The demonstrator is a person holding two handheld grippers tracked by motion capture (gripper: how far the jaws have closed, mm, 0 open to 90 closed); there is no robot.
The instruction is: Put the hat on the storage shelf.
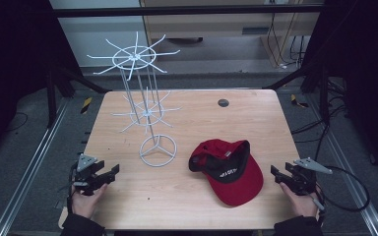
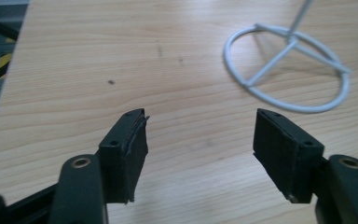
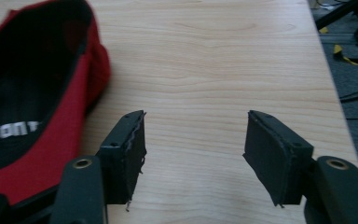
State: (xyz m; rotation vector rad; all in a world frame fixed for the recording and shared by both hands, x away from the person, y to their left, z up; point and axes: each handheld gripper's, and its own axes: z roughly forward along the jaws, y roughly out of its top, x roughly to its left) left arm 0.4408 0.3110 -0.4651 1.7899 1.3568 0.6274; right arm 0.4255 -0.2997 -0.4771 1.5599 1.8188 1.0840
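A red cap (image 1: 229,169) lies upside down on the wooden table (image 1: 256,118), its black lining up and its brim toward the front. A white wire rack (image 1: 145,105) with two tiers of radial hooks stands left of it on a ring base (image 1: 157,150). My left gripper (image 1: 112,171) rests open at the table's front left, short of the ring base (image 2: 286,67). At the front right edge my right gripper (image 1: 274,173) stands open, just right of the cap (image 3: 32,107). Nothing is between either pair of jaws.
A small dark round disc (image 1: 223,103) sits in the table top at the back right. Metal rails and cables run along the floor on both sides. Bare wood lies between the rack base and the front edge.
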